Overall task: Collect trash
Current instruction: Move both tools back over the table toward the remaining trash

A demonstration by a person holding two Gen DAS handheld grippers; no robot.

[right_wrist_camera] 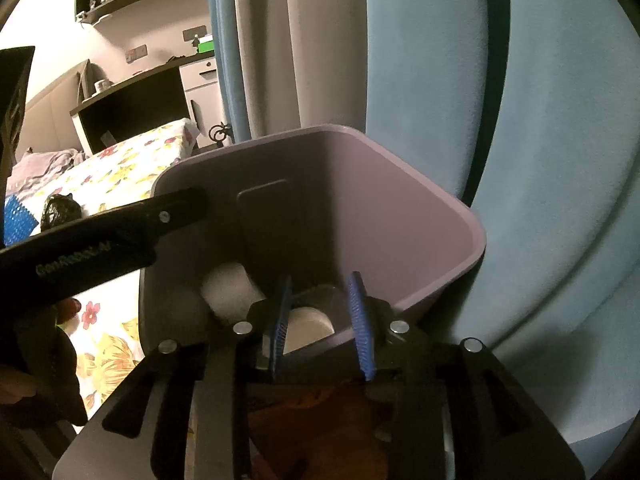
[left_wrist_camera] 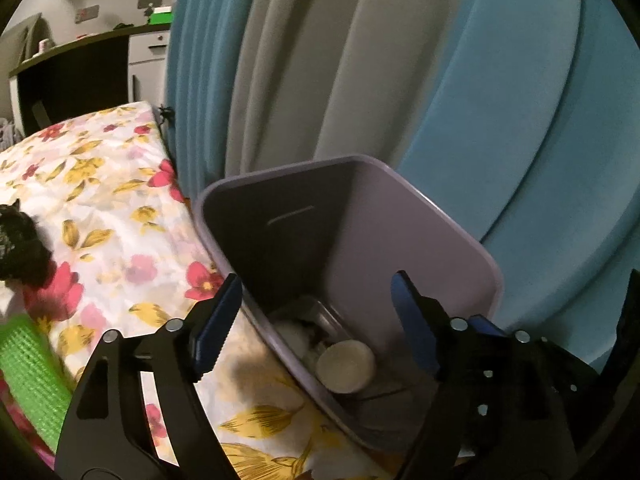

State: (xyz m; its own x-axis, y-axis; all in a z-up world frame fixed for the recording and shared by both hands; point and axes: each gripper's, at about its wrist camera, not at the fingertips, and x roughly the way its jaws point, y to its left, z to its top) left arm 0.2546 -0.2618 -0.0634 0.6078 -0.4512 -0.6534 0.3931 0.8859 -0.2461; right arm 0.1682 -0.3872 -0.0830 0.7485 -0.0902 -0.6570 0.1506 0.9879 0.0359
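Both grippers hang over the lilac bin (left_wrist_camera: 420,240), so trash falls inside: left gripper (left_wrist_camera: 316,320) spread wide, right gripper (right_wrist_camera: 322,320) slightly parted, both empty. A black wad (left_wrist_camera: 18,244) waits on the bed (left_wrist_camera: 120,184) at nine o'clock.

Left tool (left_wrist_camera: 316,320) tilted downward, jaws wide apart; right tool (right_wrist_camera: 322,324) tilted downward, jaws parted, empty.

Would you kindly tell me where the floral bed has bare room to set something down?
Free: the floral bedsheet between the black crumpled bag and the lilac plastic bin. Crowded: the near-left corner by the green mesh item, and the bin's littered bottom.
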